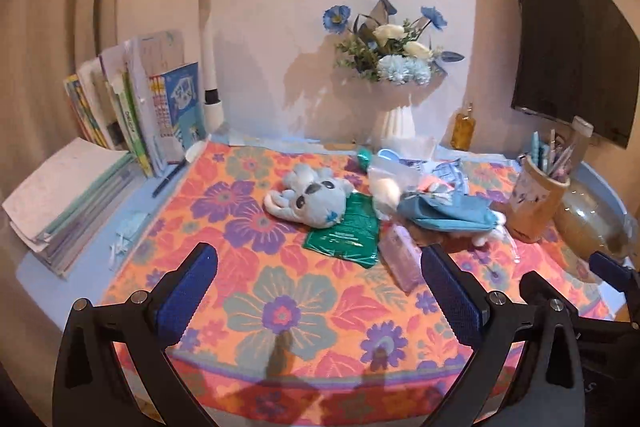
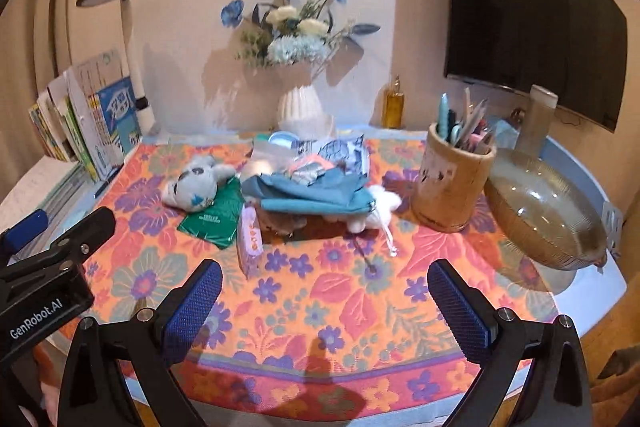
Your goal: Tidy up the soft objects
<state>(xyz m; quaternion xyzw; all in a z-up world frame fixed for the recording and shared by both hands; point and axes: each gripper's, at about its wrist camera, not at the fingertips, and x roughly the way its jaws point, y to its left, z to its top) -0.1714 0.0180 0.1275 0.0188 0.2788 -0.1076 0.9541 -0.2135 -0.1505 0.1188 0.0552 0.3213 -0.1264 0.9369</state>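
A: Left wrist view first. Left gripper [image 1: 320, 291] low over the near edge of the flowered cloth [image 1: 280, 307], jaws wide apart, nothing between them. Grey plush toy [image 1: 308, 197] lying on the cloth, well ahead of the gripper.

B: Around the plush toy?

A: Green packet [image 1: 346, 231] flat, touching the plush toy's right side, partly tucked under it. Purple tissue pack [image 1: 400, 257] just right of the packet. Blue cloth pouch [image 1: 444, 213] further right of the plush toy, on top of a heap with a clear plastic bag [image 1: 390, 173] and white fluff. Pen cup [image 1: 536, 201] far right of the plush toy, glass bowl [image 1: 588, 223] beyond it. Books [image 1: 140, 107] and desk lamp [image 1: 208, 39] behind-left of the plush toy, vase of flowers [image 1: 394, 67] behind it at the wall. Right gripper [image 1: 576, 291] in at the right edge, jaws apart too.

B: Right wrist view?

A: Right gripper [image 2: 324, 303] low over the near part of the cloth [image 2: 320, 307], jaws spread wide, empty. Plush toy [image 2: 196, 183] ahead-left, on the green packet [image 2: 214, 219]. Tissue pack [image 2: 250, 241] just right of the packet, tilted on edge. Blue pouch [image 2: 312, 197] right of the plush toy, white plush bits [image 2: 380, 207] poking out at its right end. Pen cup [image 2: 454, 181] and glass bowl [image 2: 548, 207] far right of the plush toy. Left gripper [image 2: 52, 227] at the left edge, only partly seen here.
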